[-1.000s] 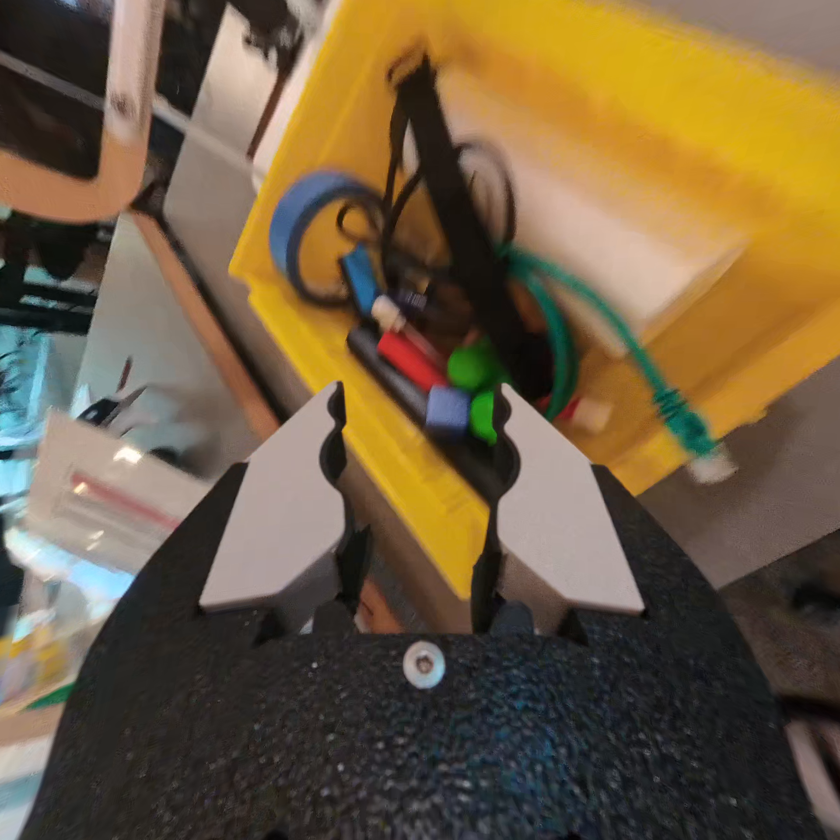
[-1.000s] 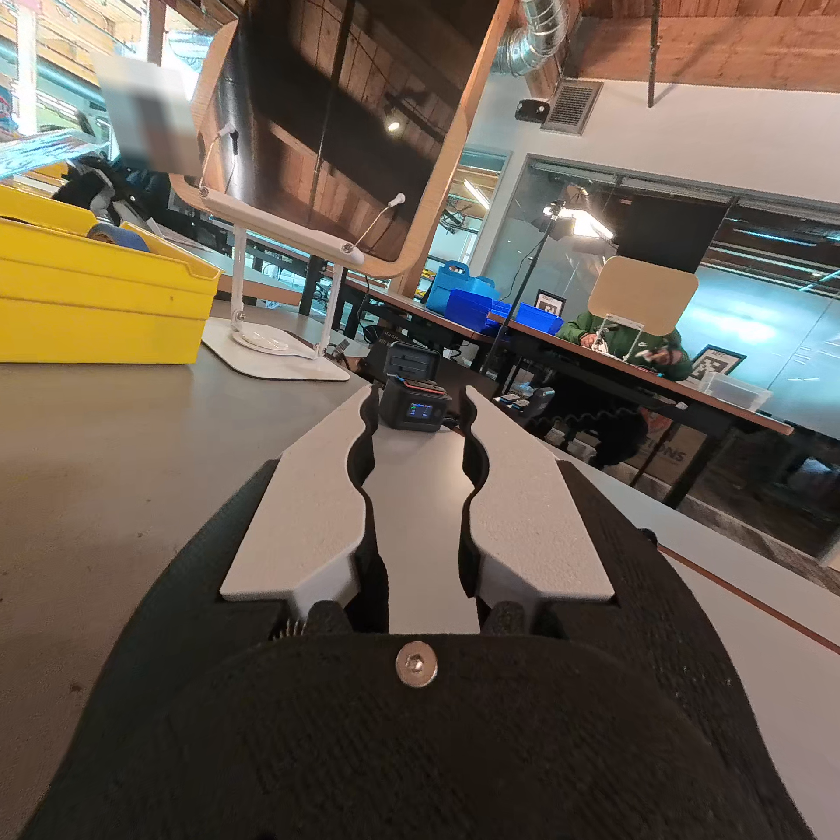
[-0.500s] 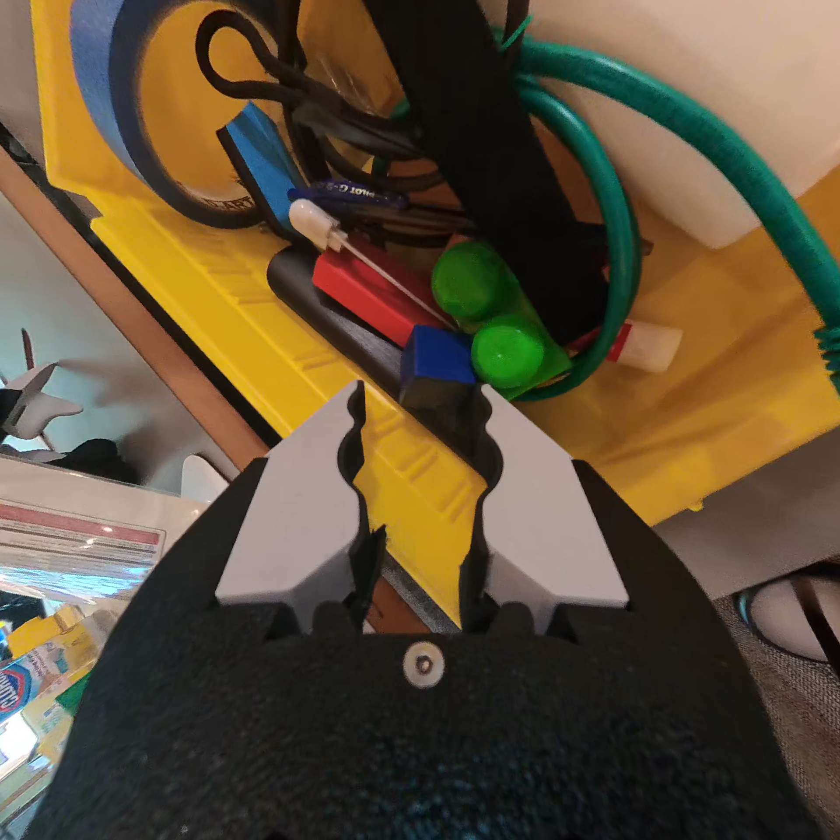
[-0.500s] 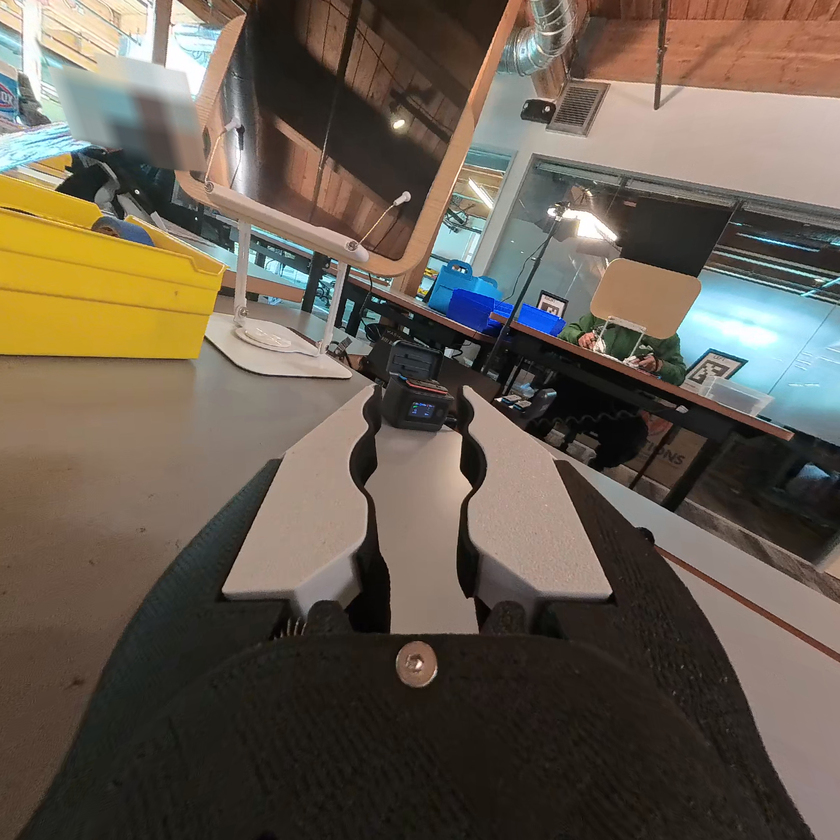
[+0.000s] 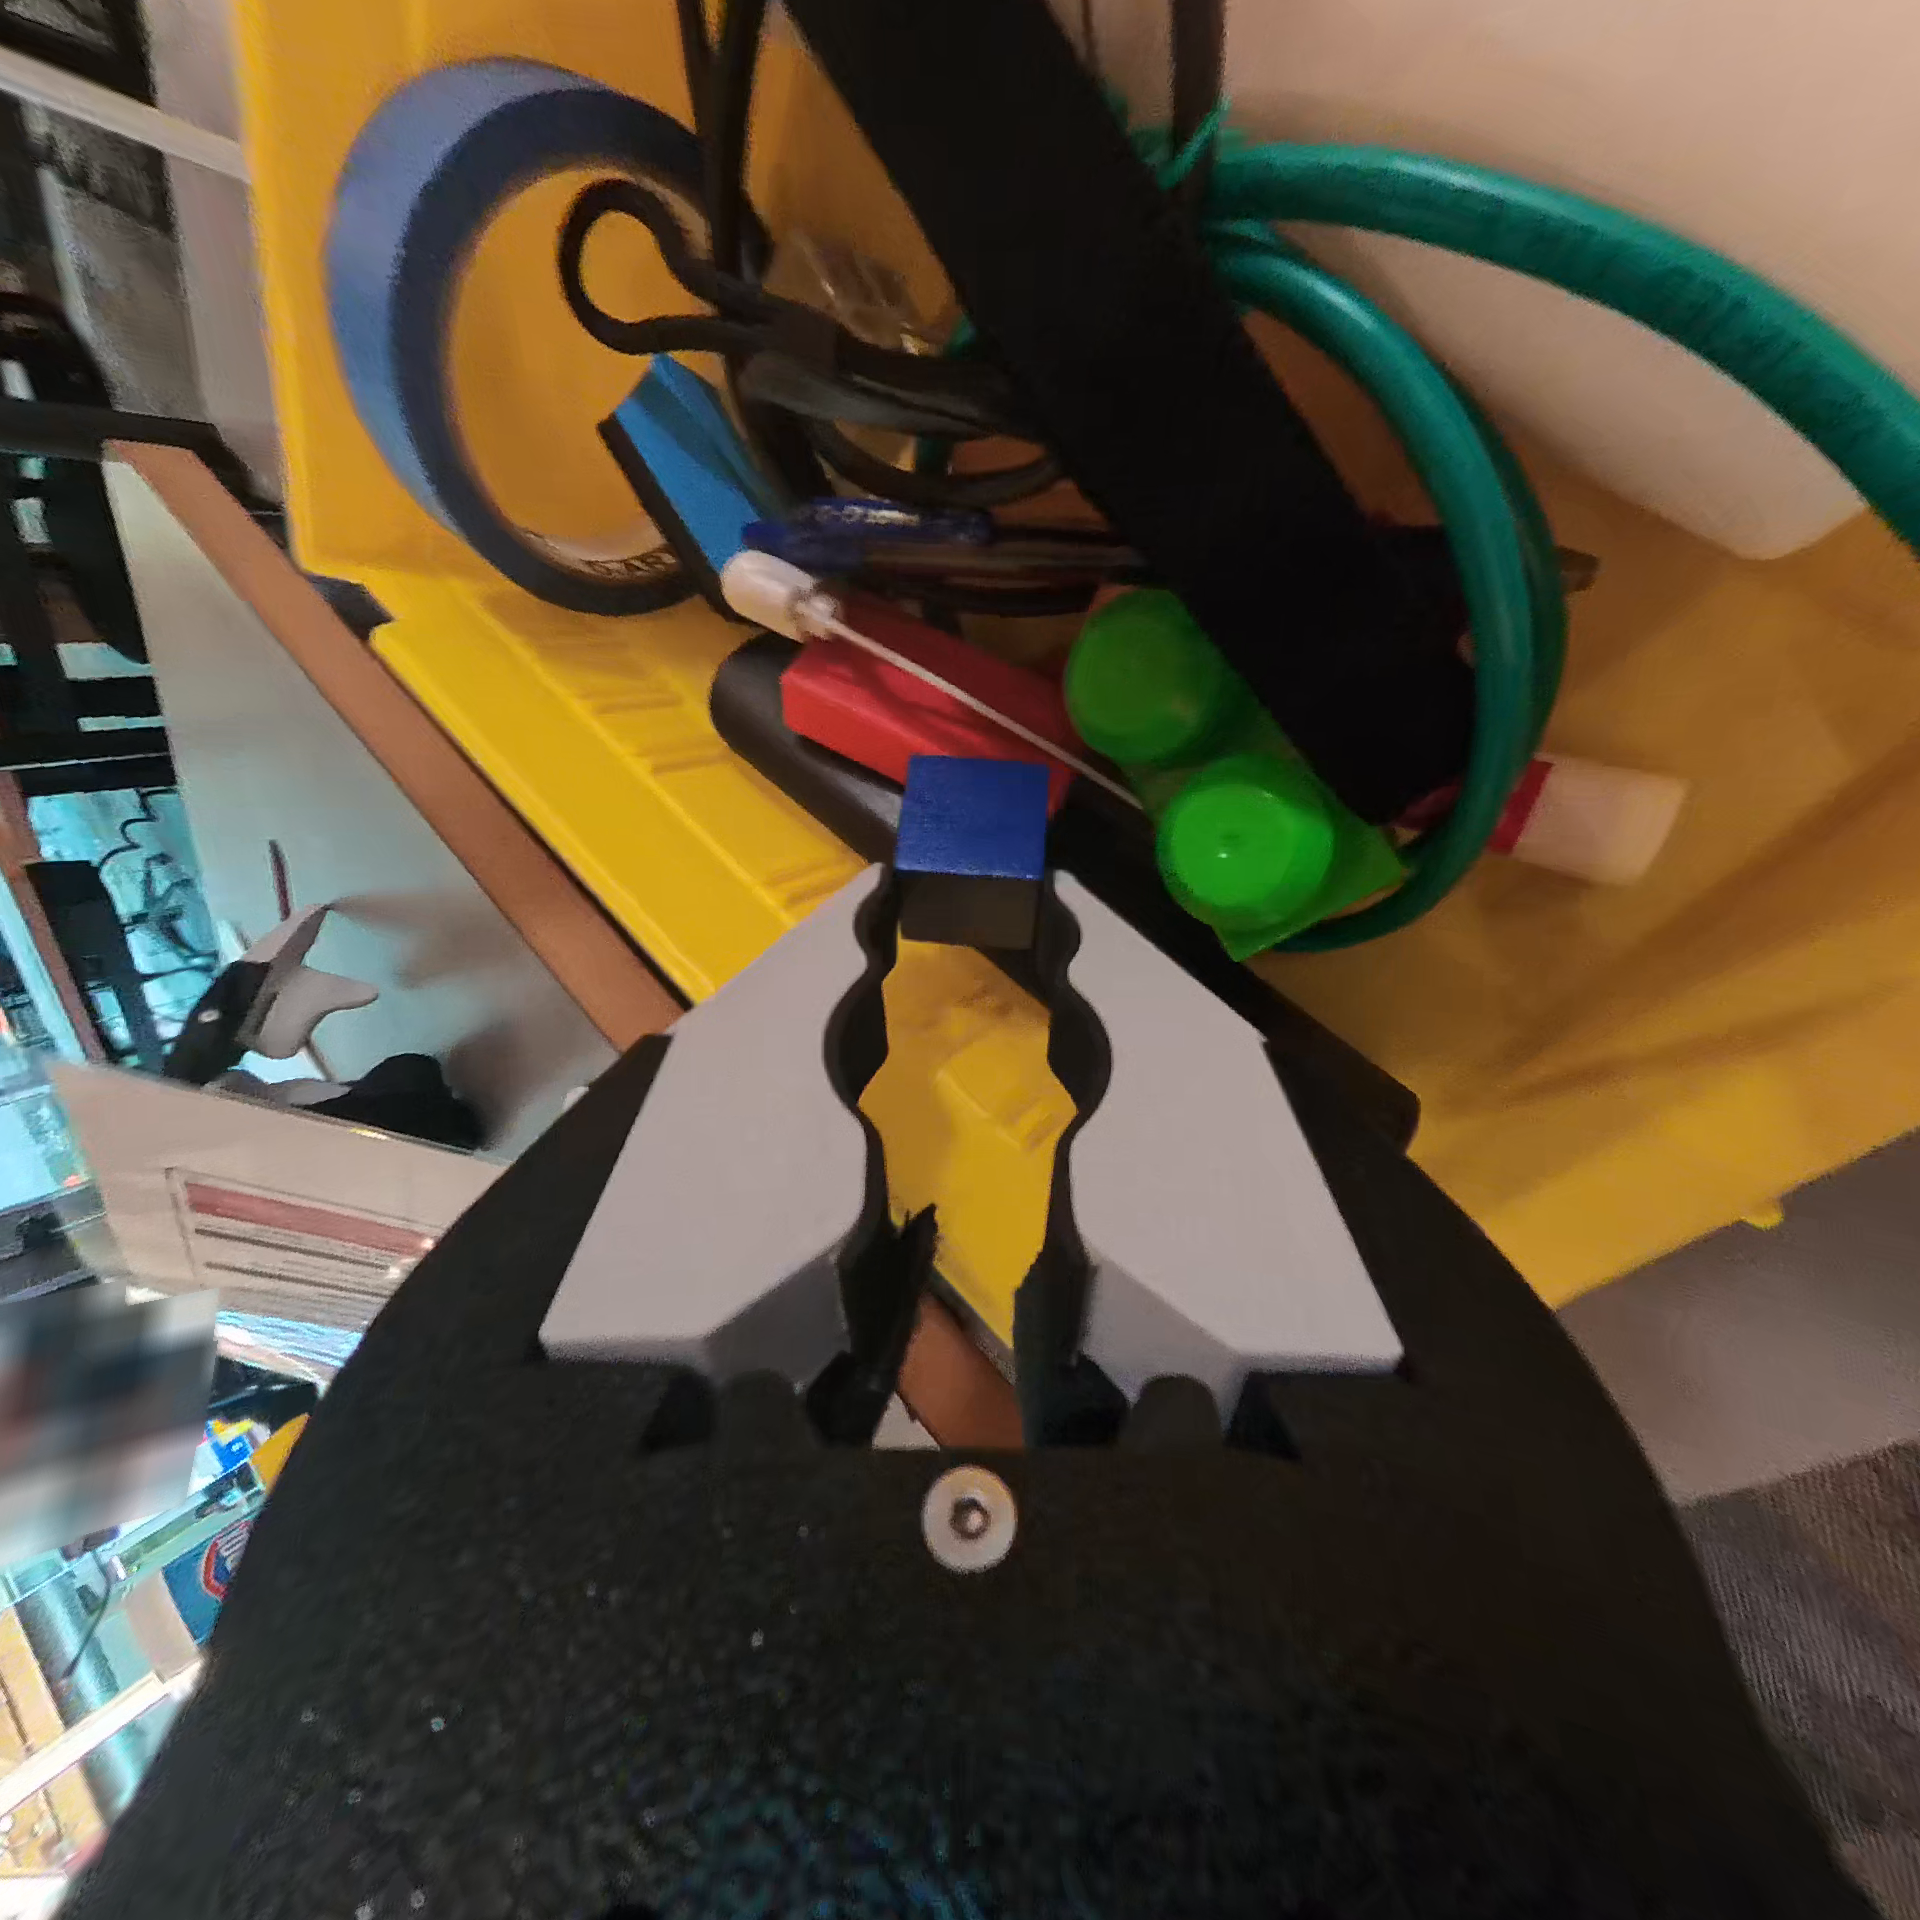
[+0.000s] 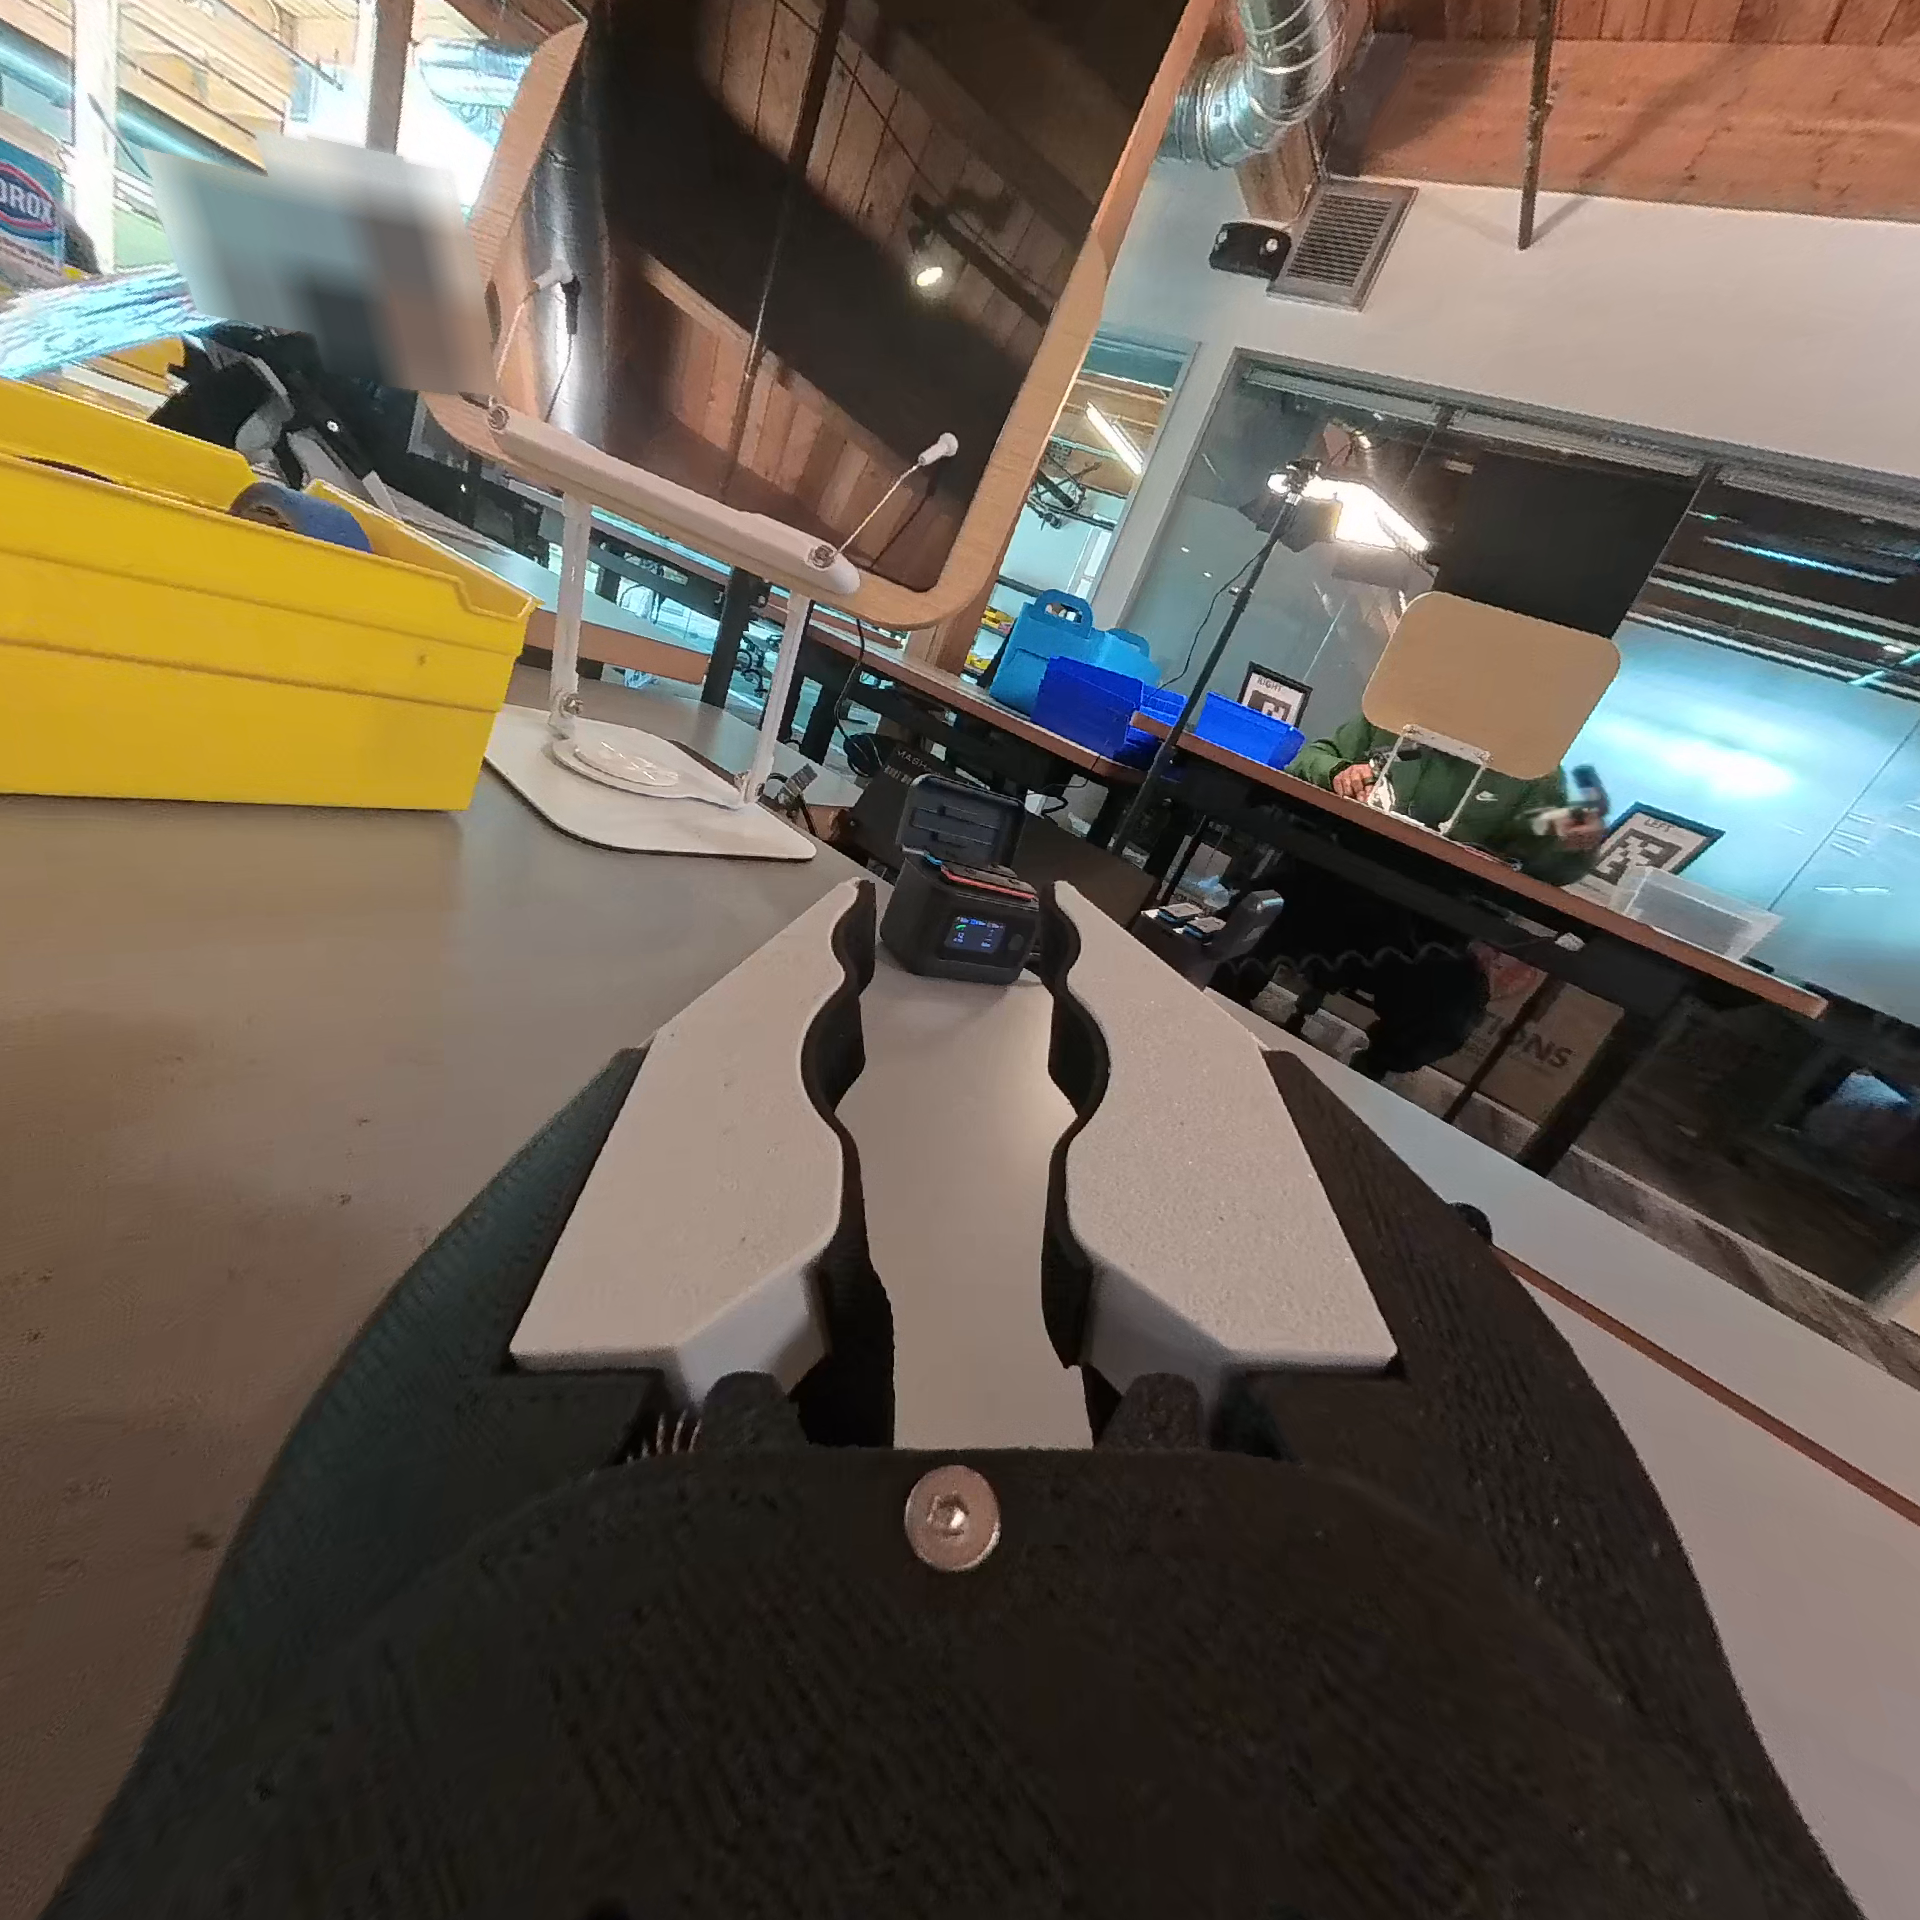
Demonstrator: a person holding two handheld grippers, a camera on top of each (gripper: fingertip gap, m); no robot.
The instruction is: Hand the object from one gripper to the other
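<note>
Blue cube (image 5: pixel 972 847) | clamped between left gripper (image 5: pixel 970 902) jaws | right gripper (image 6: pixel 954 906) jaws parted, holding nothing

The bin (image 5: pixel 582 717) is yellow, holding a blue tape roll (image 5: pixel 416 301), a red block (image 5: pixel 883 707), a dark-blue cube (image 5: pixel 971 821) and bright green caps (image 5: pixel 1242 847). A teal-green cable (image 5: pixel 1496 582) loops beside them. The desk (image 6: pixel 260 1039) is plain grey.

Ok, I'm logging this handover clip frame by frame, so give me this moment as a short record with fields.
left gripper: fingers on either side of the blue block, apparently gripping it
block position: over the yellow bin
bin contents: blue tape roll, green cable, green brick, red block
right gripper: open, empty, low over the grey table
ahead of right gripper: small black device
handover: not started
</note>
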